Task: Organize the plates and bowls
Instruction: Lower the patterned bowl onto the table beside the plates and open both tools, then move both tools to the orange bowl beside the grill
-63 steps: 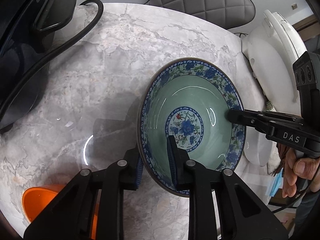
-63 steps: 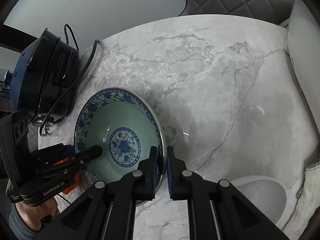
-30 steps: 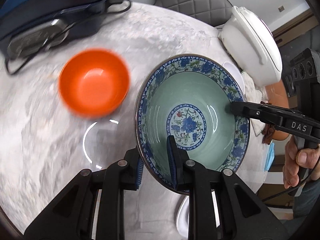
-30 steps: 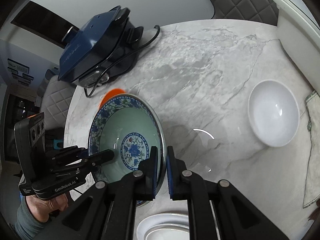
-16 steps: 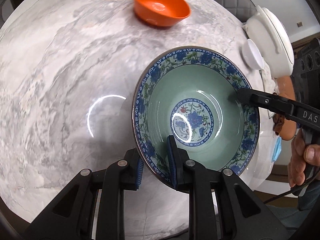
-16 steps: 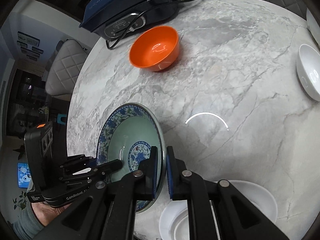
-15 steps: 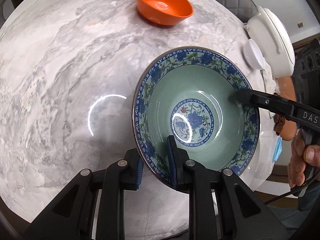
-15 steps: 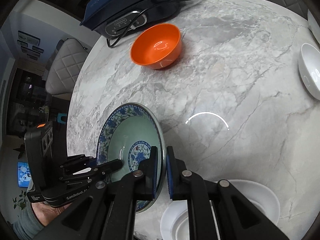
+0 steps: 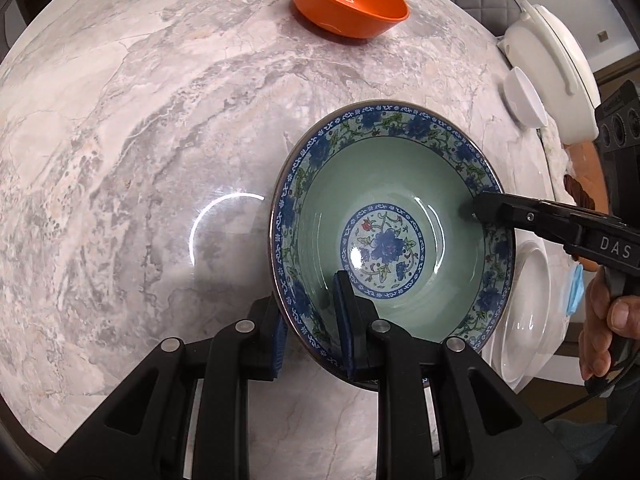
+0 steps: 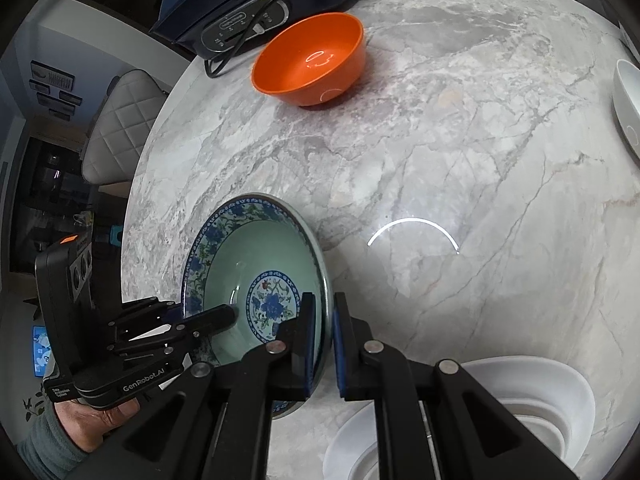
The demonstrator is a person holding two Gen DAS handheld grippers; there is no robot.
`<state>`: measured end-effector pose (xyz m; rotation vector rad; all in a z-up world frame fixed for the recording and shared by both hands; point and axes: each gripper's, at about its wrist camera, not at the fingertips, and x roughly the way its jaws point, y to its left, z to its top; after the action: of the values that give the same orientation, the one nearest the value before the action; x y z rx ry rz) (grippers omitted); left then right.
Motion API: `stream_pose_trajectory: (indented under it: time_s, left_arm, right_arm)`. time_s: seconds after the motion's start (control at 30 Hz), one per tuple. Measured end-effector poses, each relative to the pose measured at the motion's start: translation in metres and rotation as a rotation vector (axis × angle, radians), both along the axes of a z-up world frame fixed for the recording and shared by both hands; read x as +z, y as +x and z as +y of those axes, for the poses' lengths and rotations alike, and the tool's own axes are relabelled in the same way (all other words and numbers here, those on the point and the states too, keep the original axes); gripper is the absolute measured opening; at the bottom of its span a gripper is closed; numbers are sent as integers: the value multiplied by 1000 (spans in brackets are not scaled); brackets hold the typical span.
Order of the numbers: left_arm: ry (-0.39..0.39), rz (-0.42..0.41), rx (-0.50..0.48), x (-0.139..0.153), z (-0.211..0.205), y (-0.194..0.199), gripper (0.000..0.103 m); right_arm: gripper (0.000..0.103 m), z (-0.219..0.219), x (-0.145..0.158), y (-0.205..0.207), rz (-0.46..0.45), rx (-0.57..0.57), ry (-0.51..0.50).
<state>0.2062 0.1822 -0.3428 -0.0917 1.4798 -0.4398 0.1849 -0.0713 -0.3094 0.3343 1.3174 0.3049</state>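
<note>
You hold the blue-patterned bowl (image 9: 390,240) by opposite sides of its rim, which keeps a wide, heavy dish level. Your left claw (image 9: 310,328) pinches the near rim, one pad inside and one outside; your right claw (image 10: 320,340) is clamped narrow on the far wall. The bowl hangs over the marble tabletop (image 9: 140,140), just beside the white plate stack (image 10: 520,400), probably its destination. The orange bowl (image 10: 312,64) waits well apart near the back edge.
</note>
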Motion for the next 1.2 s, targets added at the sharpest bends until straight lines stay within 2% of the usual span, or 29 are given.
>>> stream_pose_trajectory:
  time_s: [0.23,0.27,0.3,0.33,0.37,0.4,0.43,0.47,0.5,0.57,0.67,0.73,0.9,1.07,1.2]
  left_arm:
    - [-14,-14,15,-3,-6,7,21]
    - [-16,-18,20,-2,-5,7,27]
    - [-16,-25,28,0,-4,8,48]
    - [-22,-36,36,4,0,9,65]
    - [-33,-50,50,9,3,8,89]
    - [-53,-65,65,15,7,6,93]
    - [-73,-74,76,20,11,5,93]
    - [-87,-79,86,24,14,3,95]
    - [-96,-83,99,28,17,2,99]
    - [-109,-110,130,39,26,2,101]
    - [-109,-185,177,58,40,8,103]
    - [-82,-226,184,67,46,15,103]
    - [-47,-267,172,79,51,45,103]
    - [-29,-251,131,88,41,85,103]
    - [-66,-215,150,84,32,128,102]
  right_arm:
    - [13,-3,-12,-1,16,-14,-1]
    - [14,-3,-13,-1,18,-12,0]
    - [14,-3,-14,-1,18,-10,1]
    - [15,-4,-14,-2,14,-12,5]
    - [24,-5,-13,-3,10,-16,12]
    - [30,-7,-11,-4,3,-22,21]
    - [44,-10,-8,-5,-9,-31,26]
    - [52,-13,-4,-8,-24,-41,27]
    - [56,-17,0,-11,-41,-51,27]
    - [71,-26,9,-17,-66,-80,42]
    - [86,-46,24,-33,-118,-141,112]
    - [87,-62,31,-42,-150,-186,161]
    - [87,-96,49,-48,-197,-272,229]
    - [87,-121,68,-32,-247,-315,240]
    - [84,-132,83,-4,-252,-301,217]
